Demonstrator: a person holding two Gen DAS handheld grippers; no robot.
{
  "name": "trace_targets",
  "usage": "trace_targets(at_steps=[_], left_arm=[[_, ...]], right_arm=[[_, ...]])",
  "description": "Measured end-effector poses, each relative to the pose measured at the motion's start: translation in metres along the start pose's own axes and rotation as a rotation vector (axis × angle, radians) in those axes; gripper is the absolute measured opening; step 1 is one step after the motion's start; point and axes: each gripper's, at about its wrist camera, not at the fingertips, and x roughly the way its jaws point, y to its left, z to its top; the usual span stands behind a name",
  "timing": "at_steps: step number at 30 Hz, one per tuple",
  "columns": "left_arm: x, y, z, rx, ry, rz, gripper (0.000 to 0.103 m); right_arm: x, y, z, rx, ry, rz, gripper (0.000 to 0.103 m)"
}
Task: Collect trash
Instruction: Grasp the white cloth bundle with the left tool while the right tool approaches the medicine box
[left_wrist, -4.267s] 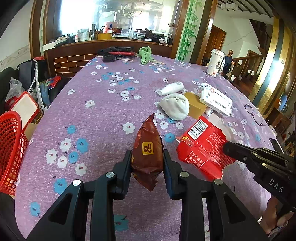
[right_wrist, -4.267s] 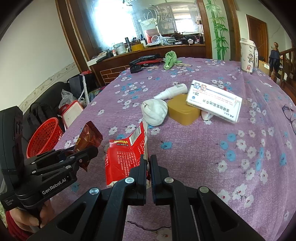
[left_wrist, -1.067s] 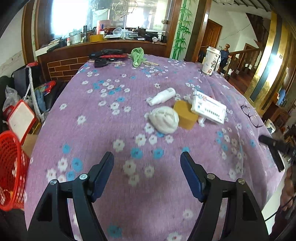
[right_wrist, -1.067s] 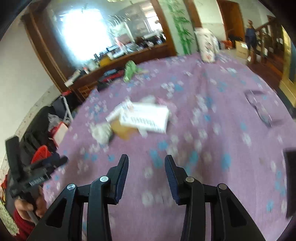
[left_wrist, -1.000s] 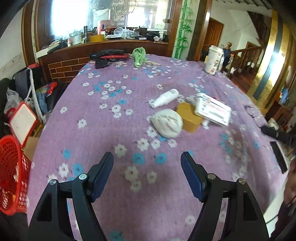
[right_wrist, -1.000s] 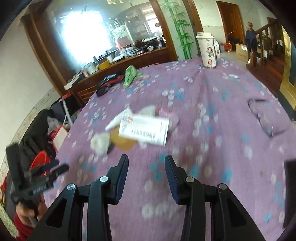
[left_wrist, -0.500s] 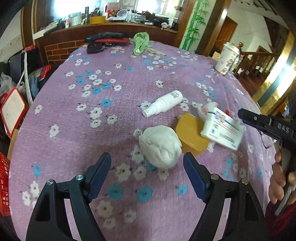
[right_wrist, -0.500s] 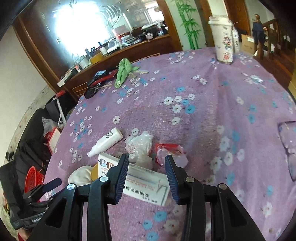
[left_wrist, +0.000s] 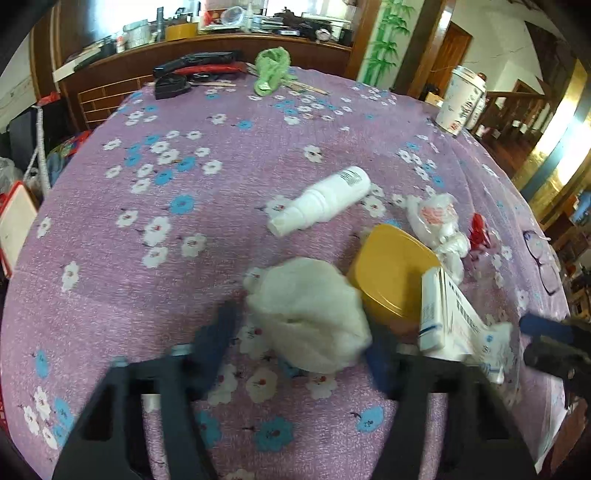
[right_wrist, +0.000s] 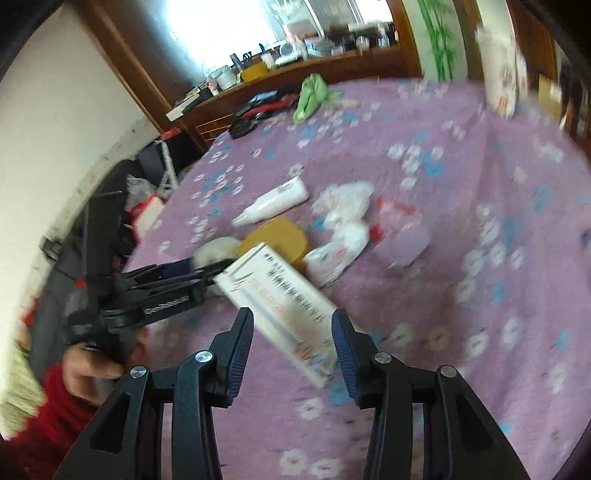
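A white crumpled wad (left_wrist: 308, 314) lies on the purple flowered tablecloth between the open fingers of my left gripper (left_wrist: 301, 339); the fingers do not press it. Beside it are a yellow lid (left_wrist: 391, 271) and a white printed box (left_wrist: 448, 321). My right gripper (right_wrist: 293, 345) is open, its fingers on either side of the near end of the white box (right_wrist: 284, 299). A crumpled clear plastic bag (right_wrist: 345, 218) and a red wrapper (right_wrist: 395, 214) lie behind the box. The wad (right_wrist: 218, 251) shows blurred by the left gripper (right_wrist: 199, 275).
A white spray bottle (left_wrist: 319, 201) lies behind the wad. A green cloth (left_wrist: 271, 70), a black and red case (left_wrist: 199, 66) and a paper cup (left_wrist: 461, 99) stand at the far side. Glasses (left_wrist: 541, 258) lie at the right edge.
Both grippers, open and empty, have moved forward over the table. The left one now straddles the white wad and the right one straddles the box end. Earlier they held wrappers, now gone.
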Motion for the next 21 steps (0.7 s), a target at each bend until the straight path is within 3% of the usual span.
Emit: trace_targets(at_steps=[8, 14, 18, 21], left_arm=[[-0.021, 0.008, -0.009, 0.018, -0.04, -0.002, 0.038], [-0.047, 0.03, -0.02, -0.028, -0.079, -0.018, 0.038], [-0.06, 0.037, -0.028, -0.027, -0.098, -0.022, 0.038], [-0.066, 0.041, -0.033, -0.029, -0.106, -0.029, 0.038]], right_arm=[[0.019, -0.017, 0.01, 0.013, 0.01, 0.003, 0.054], [0.044, -0.032, 0.013, 0.107, 0.062, 0.088, 0.055], [0.044, -0.014, -0.001, 0.106, 0.109, 0.165, 0.055], [0.035, 0.019, -0.017, 0.024, 0.129, 0.193, 0.06]])
